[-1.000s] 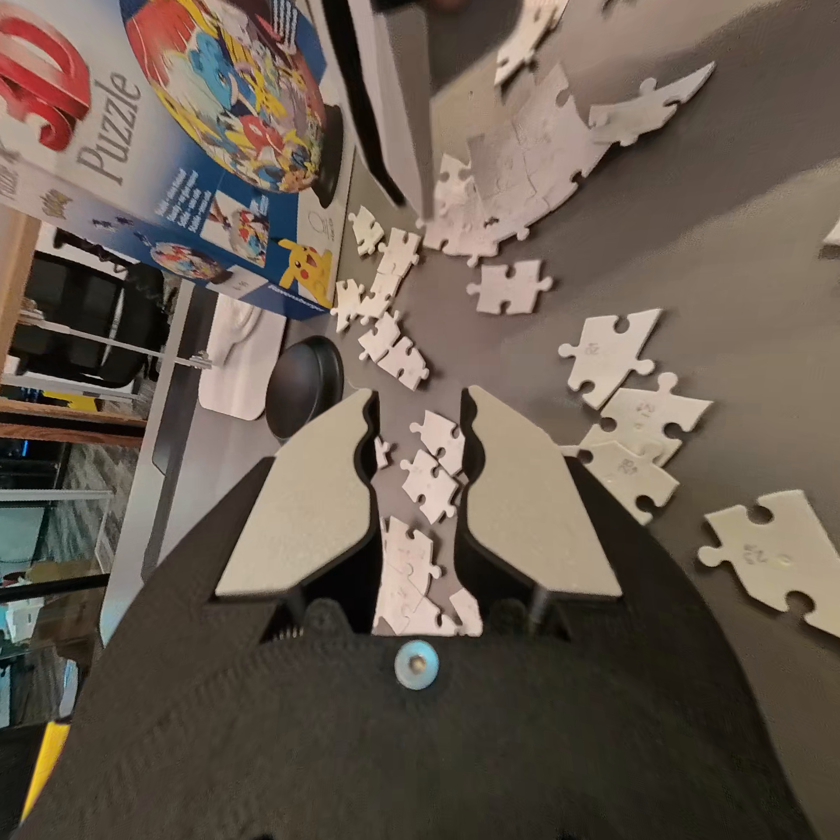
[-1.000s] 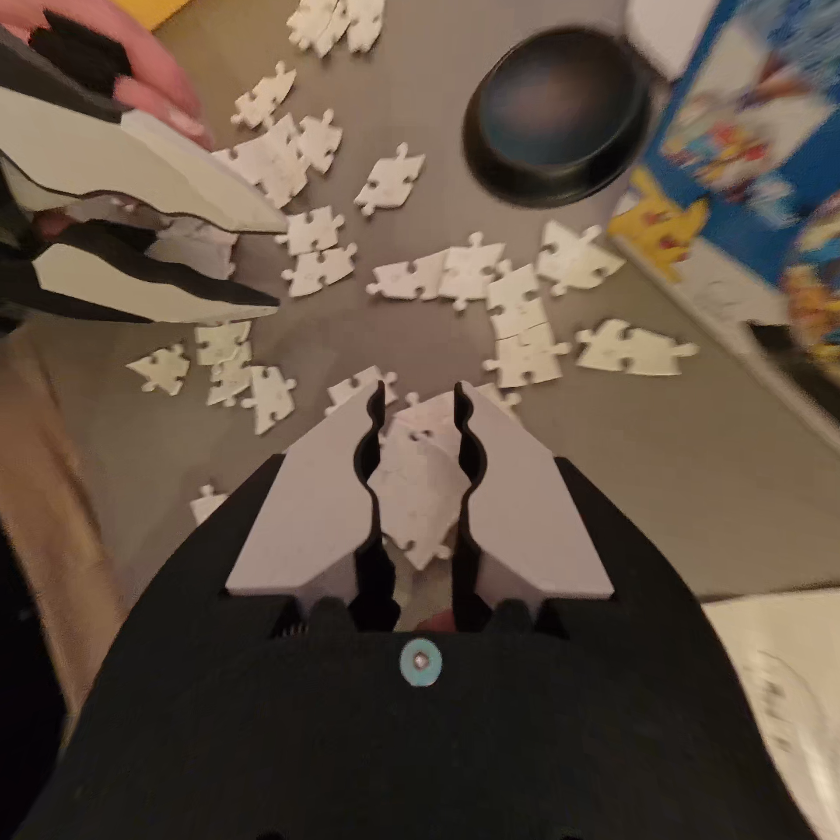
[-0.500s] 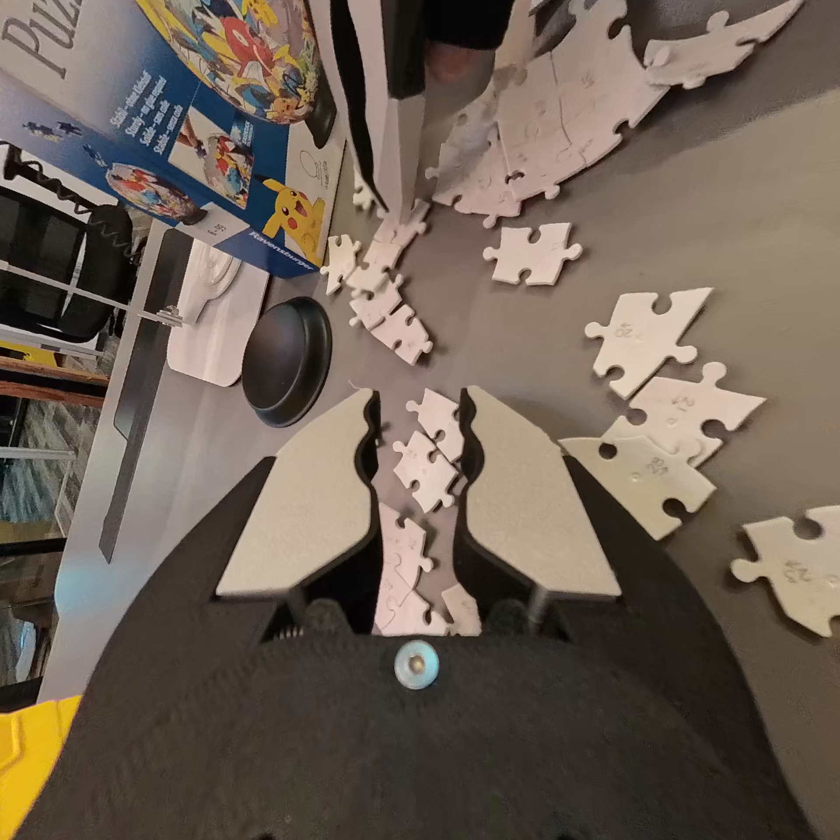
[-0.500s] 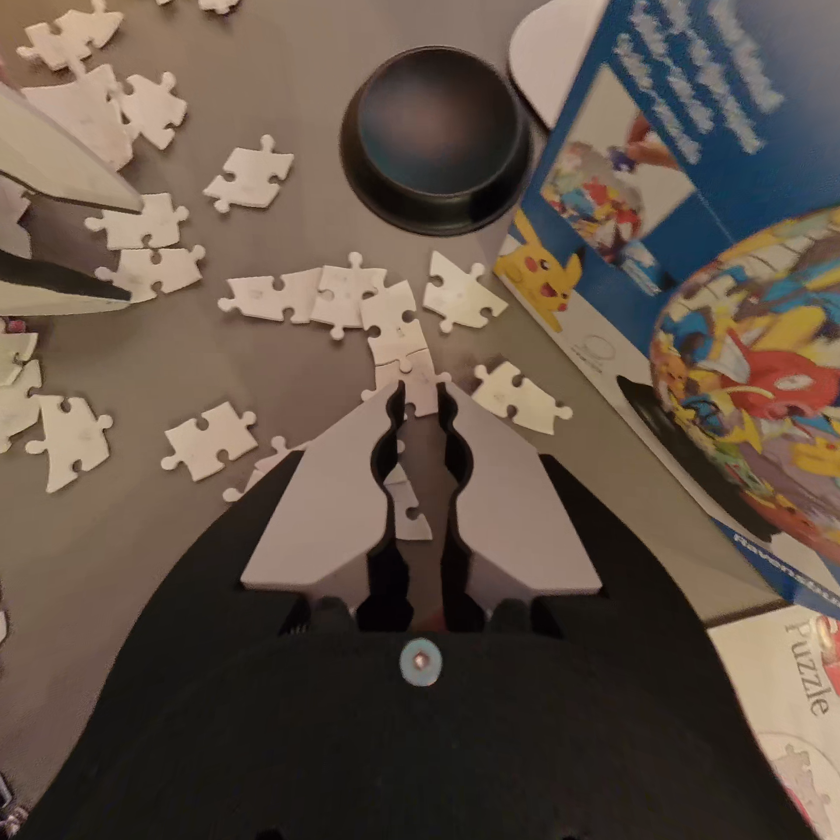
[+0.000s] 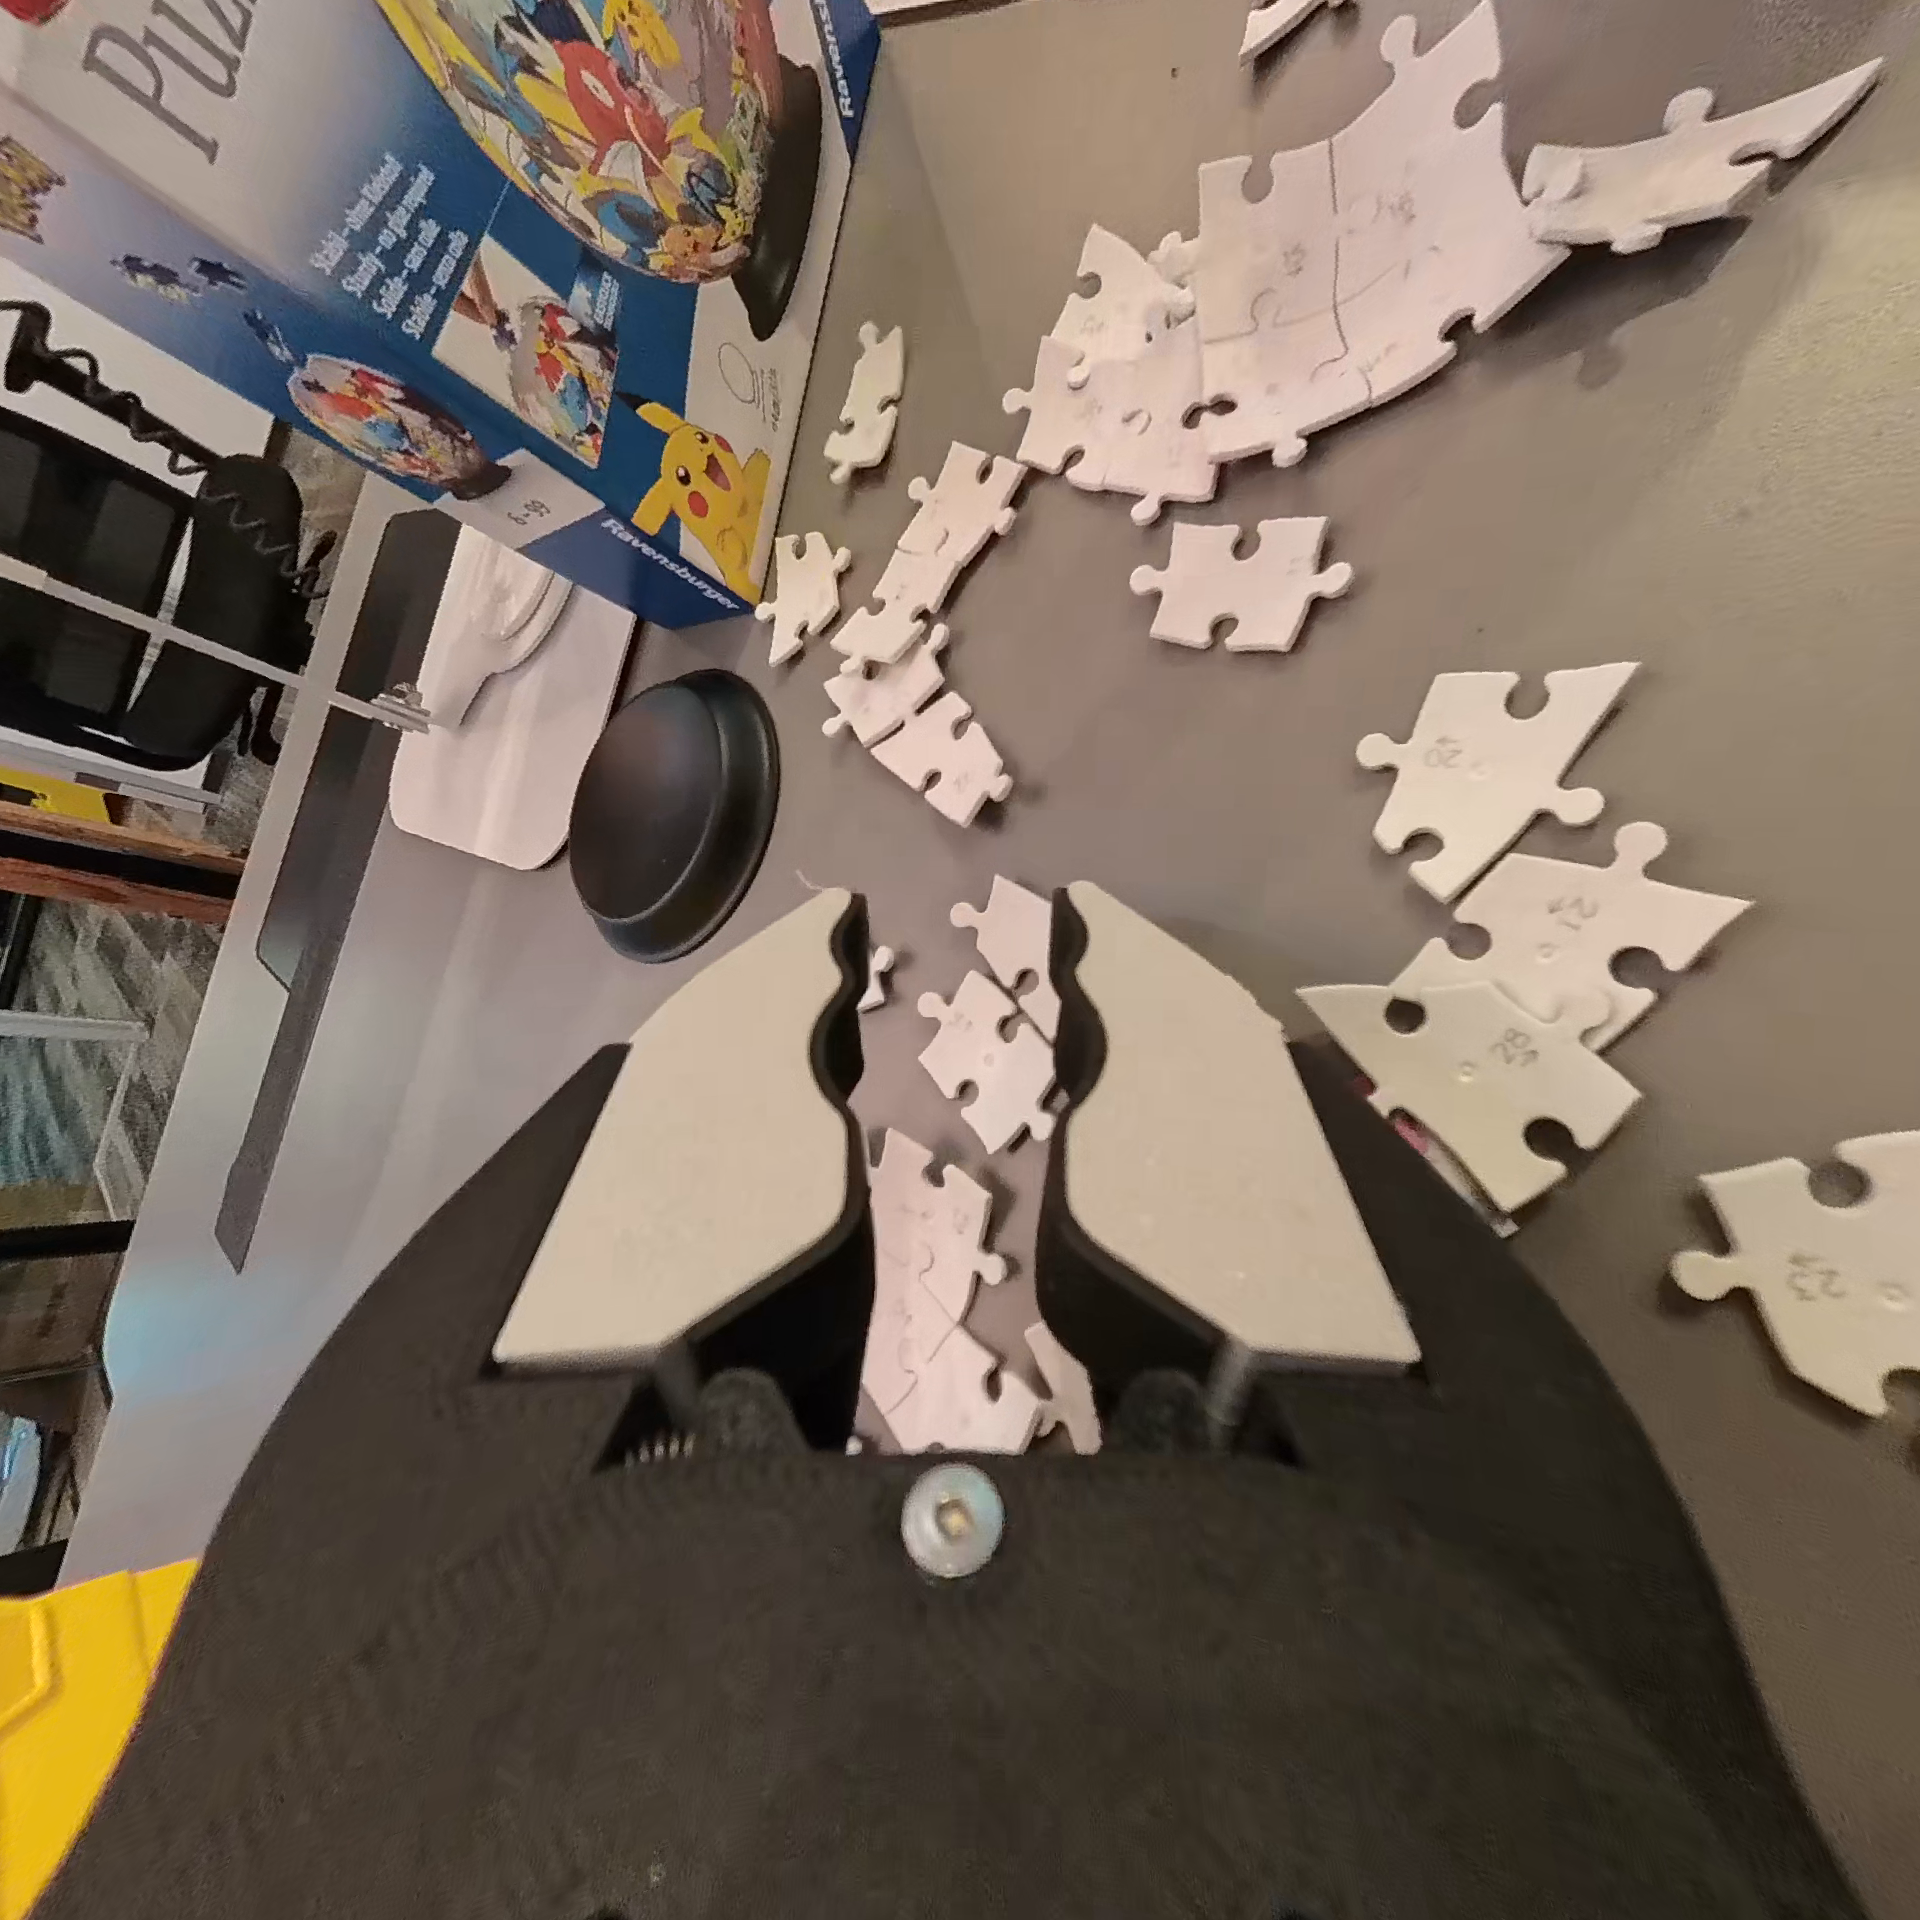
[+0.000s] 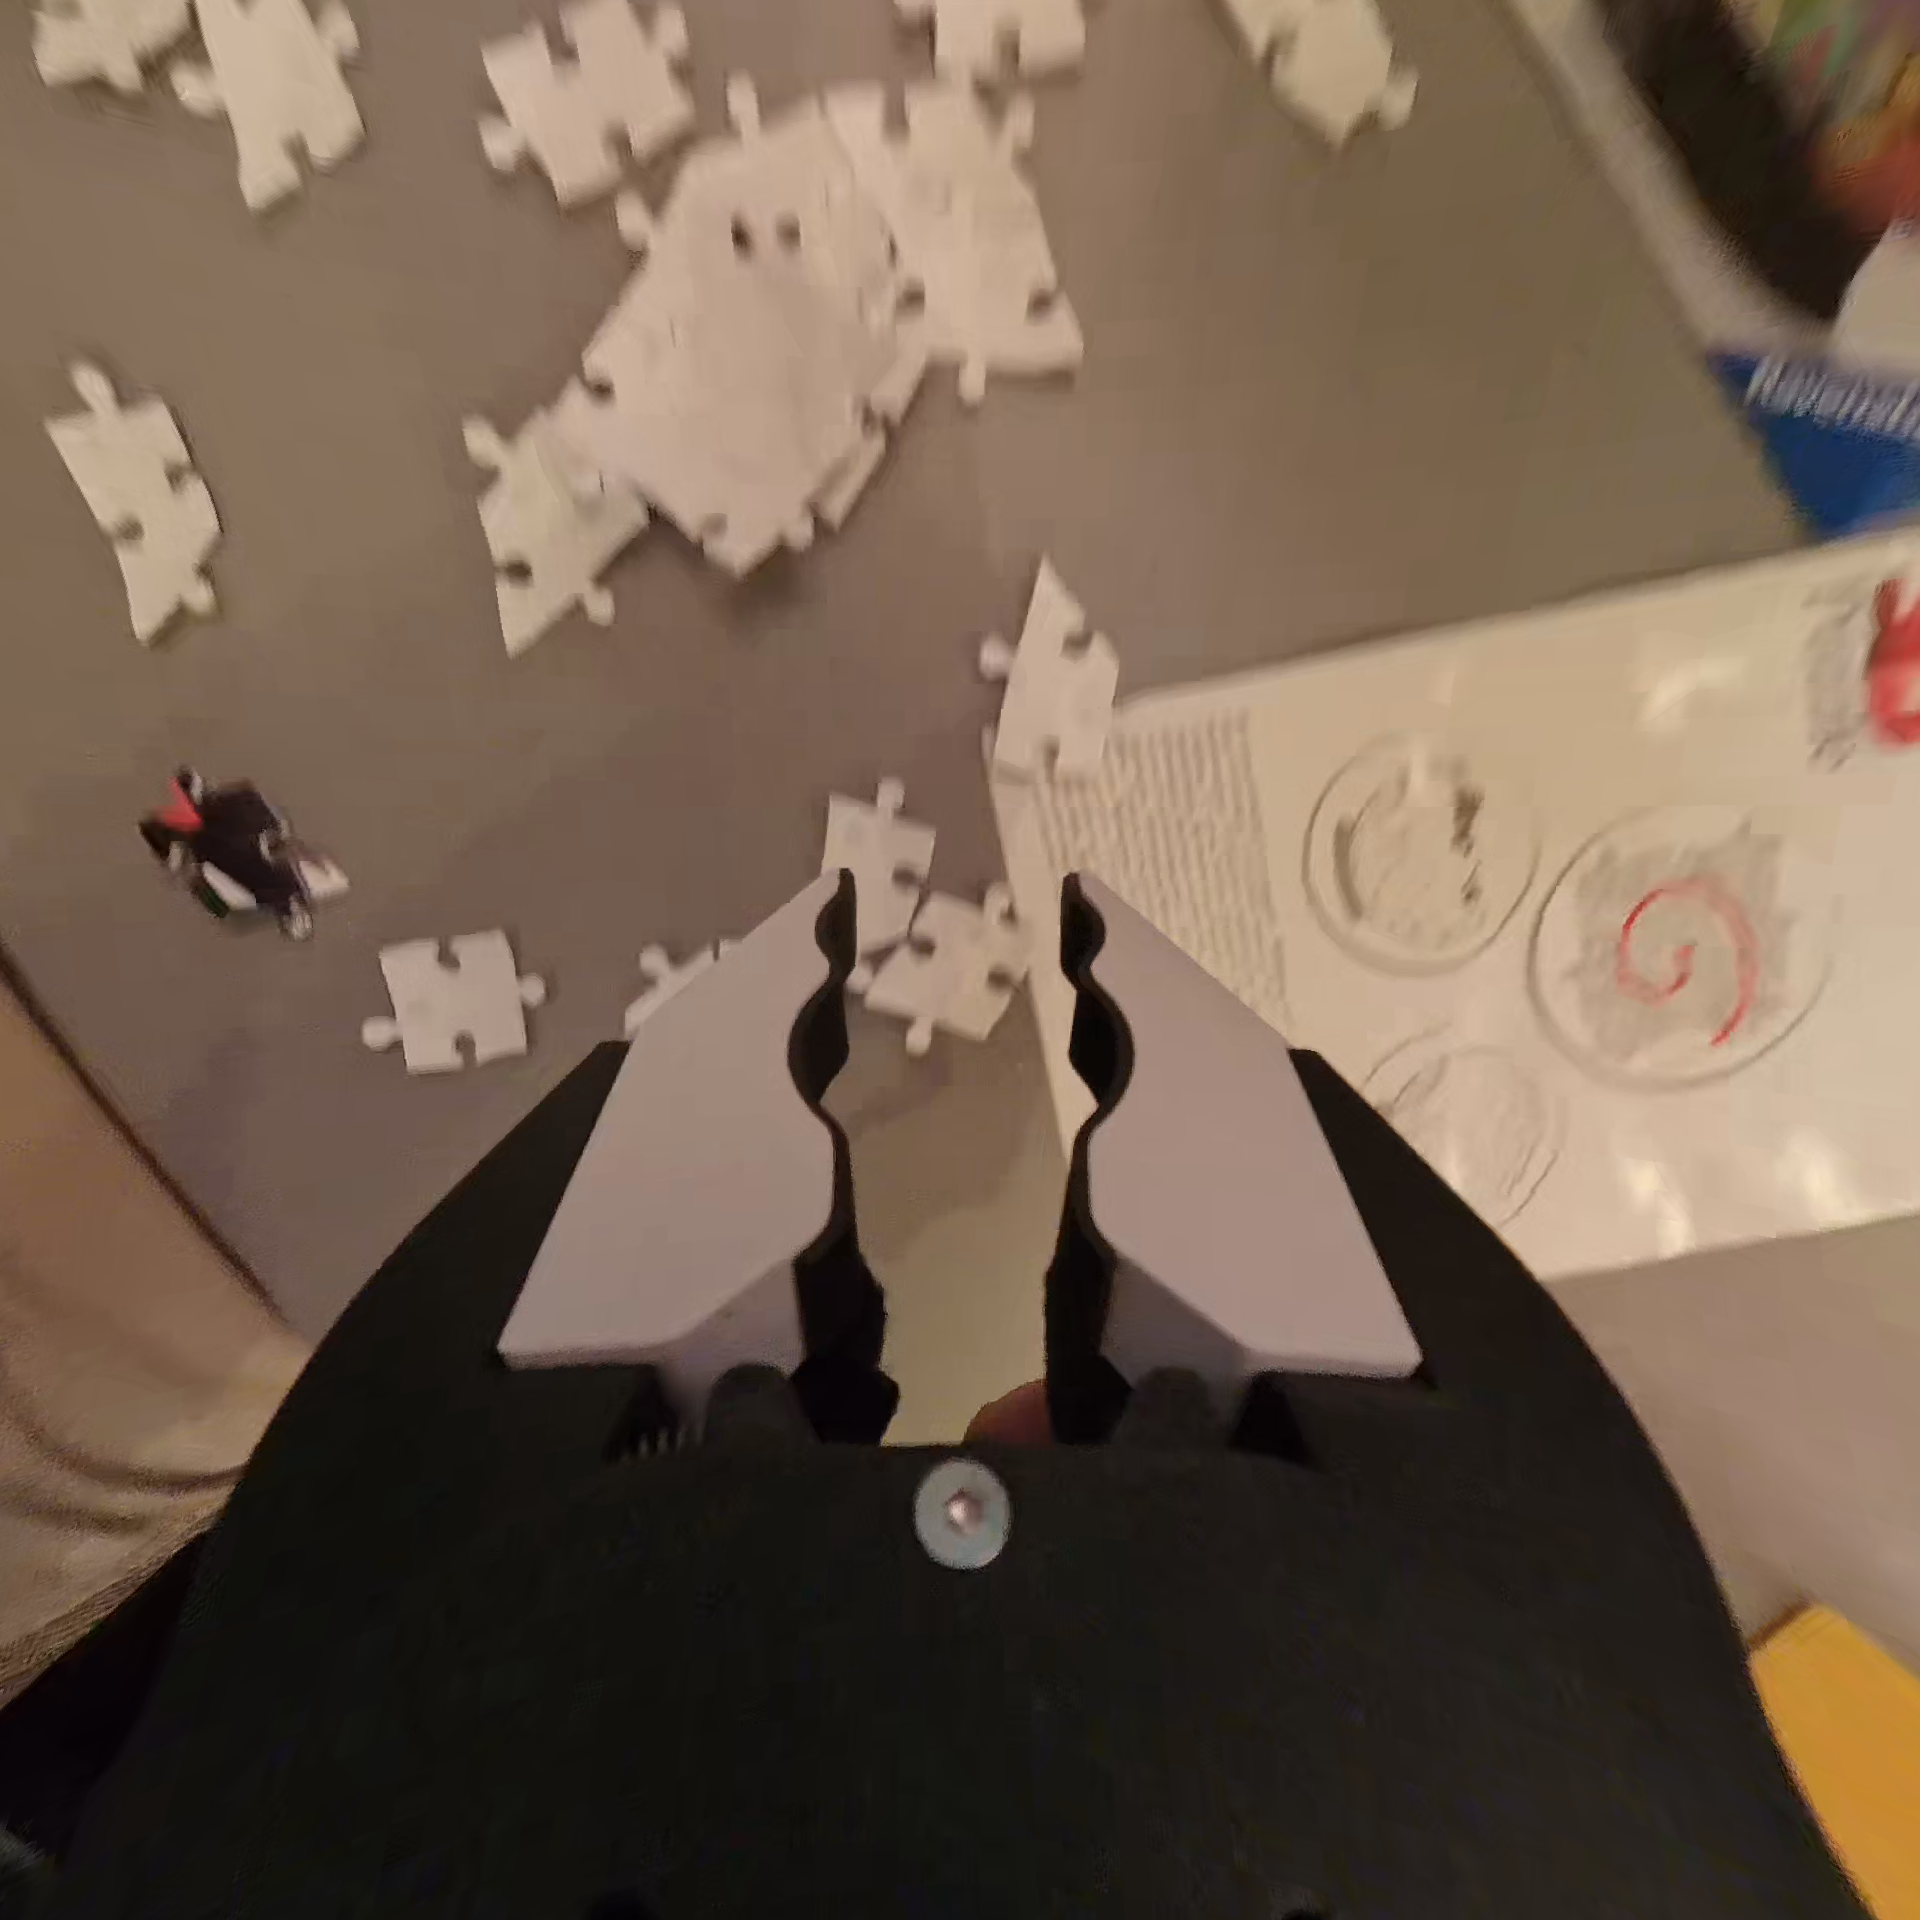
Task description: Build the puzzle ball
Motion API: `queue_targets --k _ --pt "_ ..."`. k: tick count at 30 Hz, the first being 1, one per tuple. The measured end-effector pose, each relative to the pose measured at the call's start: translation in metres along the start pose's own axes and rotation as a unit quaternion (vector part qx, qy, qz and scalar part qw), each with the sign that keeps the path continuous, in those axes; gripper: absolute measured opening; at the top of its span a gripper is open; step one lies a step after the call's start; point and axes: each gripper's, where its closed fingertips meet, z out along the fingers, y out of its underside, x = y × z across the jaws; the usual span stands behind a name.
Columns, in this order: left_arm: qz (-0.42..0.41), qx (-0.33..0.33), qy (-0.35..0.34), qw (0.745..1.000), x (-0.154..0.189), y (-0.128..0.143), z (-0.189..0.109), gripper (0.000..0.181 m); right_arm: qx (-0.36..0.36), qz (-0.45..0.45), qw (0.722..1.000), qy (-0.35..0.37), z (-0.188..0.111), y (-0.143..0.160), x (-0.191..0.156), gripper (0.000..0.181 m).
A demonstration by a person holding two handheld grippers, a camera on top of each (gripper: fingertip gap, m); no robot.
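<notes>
Hovering both tools, jaws apart, empty: left tool, right tool. Puzzle pieces ahead on table look thin, light, stiff, slippery; pinch edges.

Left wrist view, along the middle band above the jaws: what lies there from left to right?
White card → black stand → chain of joined pieces → single loose piece → numbered piece.
</notes>
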Motion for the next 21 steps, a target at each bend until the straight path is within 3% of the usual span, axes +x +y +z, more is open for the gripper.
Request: queue_targets --k 2,5,9,14,21 --pt "-0.004 0.000 0.005 1.000 0.002 -0.001 0.002 0.033 0.000 0.019 1.000 -0.011 0.003 0.017 -0.008 0.037" --pt "-0.003 -0.001 0.009 1.000 0.005 -0.003 0.004 0.033 0.013 0.014 1.000 -0.003 0.010 0.017 -0.014 0.029" --pt "0.003 0.001 0.012 1.000 0.009 -0.008 0.005 0.033 0.019 -0.020 1.000 0.002 0.019 -0.005 -0.019 0.028" --pt "-0.005 0.006 0.014 1.000 0.009 -0.011 0.005 0.033 0.039 -0.016 0.998 0.036 0.021 -0.026 -0.001 0.040" --pt "-0.005 0.010 0.020 1.000 0.013 -0.014 0.006 0.032 0.080 0.041 0.994 -0.062 0.046 -0.069 -0.031 0.040"
